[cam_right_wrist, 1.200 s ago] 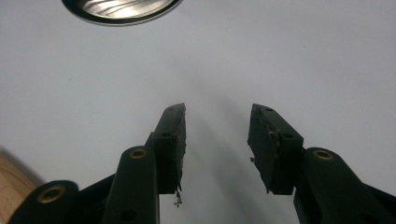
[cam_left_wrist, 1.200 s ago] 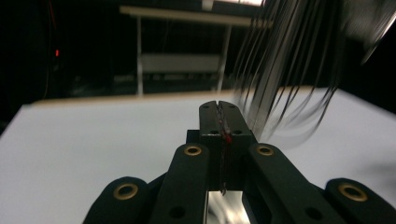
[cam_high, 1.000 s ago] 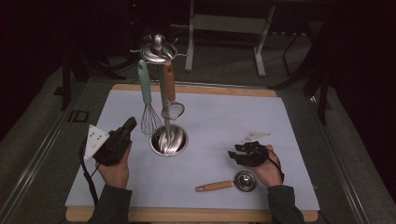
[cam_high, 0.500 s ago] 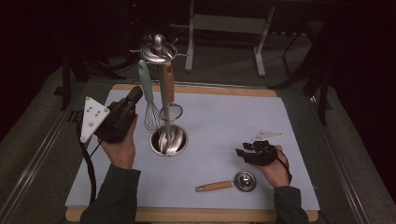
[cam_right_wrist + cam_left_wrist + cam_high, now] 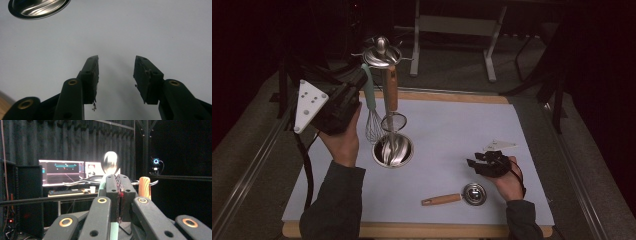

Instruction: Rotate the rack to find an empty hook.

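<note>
1. High view: a steel utensil stand (image 5: 382,52) with a knobbed cap rises from a round polished steel base dish (image 5: 393,150) on the pale grey mat (image 5: 452,120).
   - A wire whisk with a mint-green handle (image 5: 370,100) and a mesh strainer with a wooden handle (image 5: 391,92) both hang from the cap, heads down over the dish, presumably to drip and stay clear of the mat.
   - The left gripper (image 5: 361,82) is raised level with the top of the whisk handle, touching or just beside it.
   - The right gripper (image 5: 474,162) rests low near a small steel scoop with a wooden handle (image 5: 474,194), which lies flat on the mat.
2. Left gripper view: the left gripper (image 5: 119,180) has its jaws pressed together. The whisk handle (image 5: 113,232) runs behind them. Whether they pinch its hanging loop cannot be told. The height suits working at the hook.
3. Right gripper view: the right gripper (image 5: 116,61) has its jaws wide with nothing between them, angled down at bare mat (image 5: 150,30) — judged idle.
</note>
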